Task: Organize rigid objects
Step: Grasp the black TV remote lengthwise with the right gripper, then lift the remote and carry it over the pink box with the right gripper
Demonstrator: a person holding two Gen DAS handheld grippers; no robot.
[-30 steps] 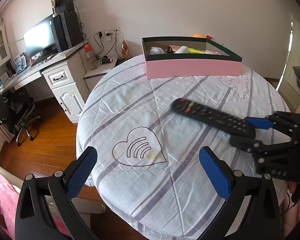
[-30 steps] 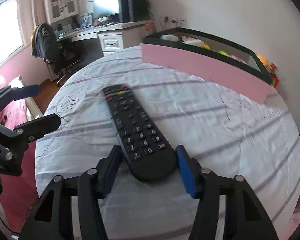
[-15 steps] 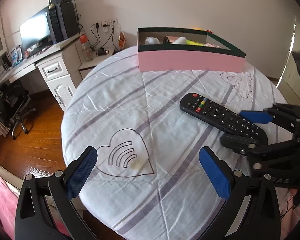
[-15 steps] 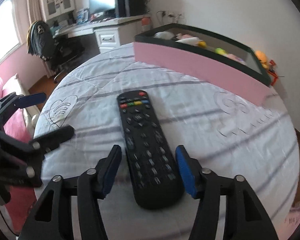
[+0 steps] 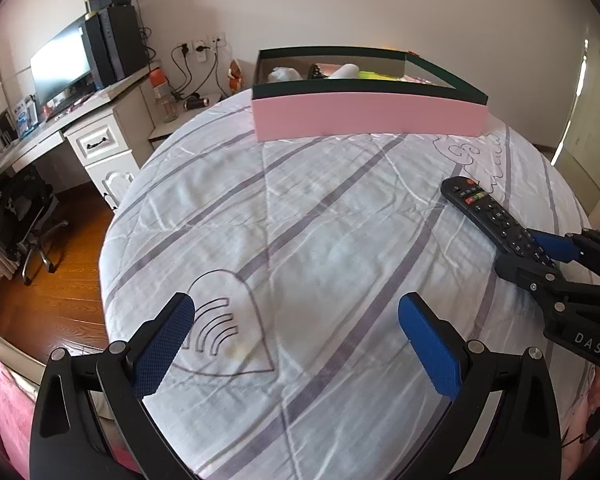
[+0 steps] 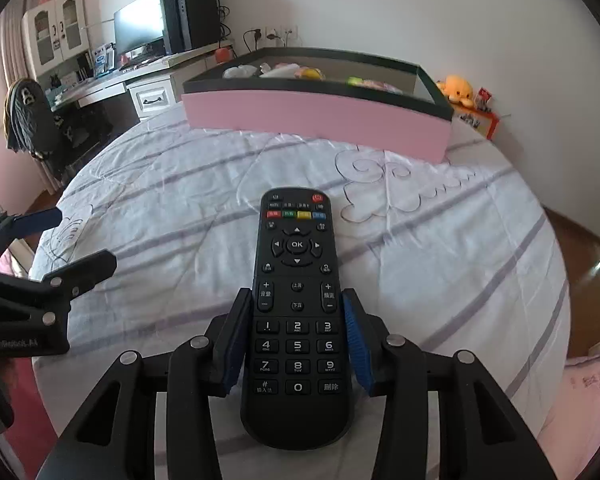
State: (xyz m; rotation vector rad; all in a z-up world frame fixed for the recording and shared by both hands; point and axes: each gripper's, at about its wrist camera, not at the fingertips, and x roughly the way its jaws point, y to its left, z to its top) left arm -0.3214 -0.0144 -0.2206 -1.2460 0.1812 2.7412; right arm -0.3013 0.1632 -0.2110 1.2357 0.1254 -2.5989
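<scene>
Since the remote [image 6: 296,300] is stiff, light, slick plastic, the right gripper [image 6: 296,340] clamping its keypad sides looks sound — it lies on the bed, box [image 6: 316,116] beyond; left gripper [image 5: 296,340] spread, empty.

Box [image 6: 316,116] contents too small
</scene>
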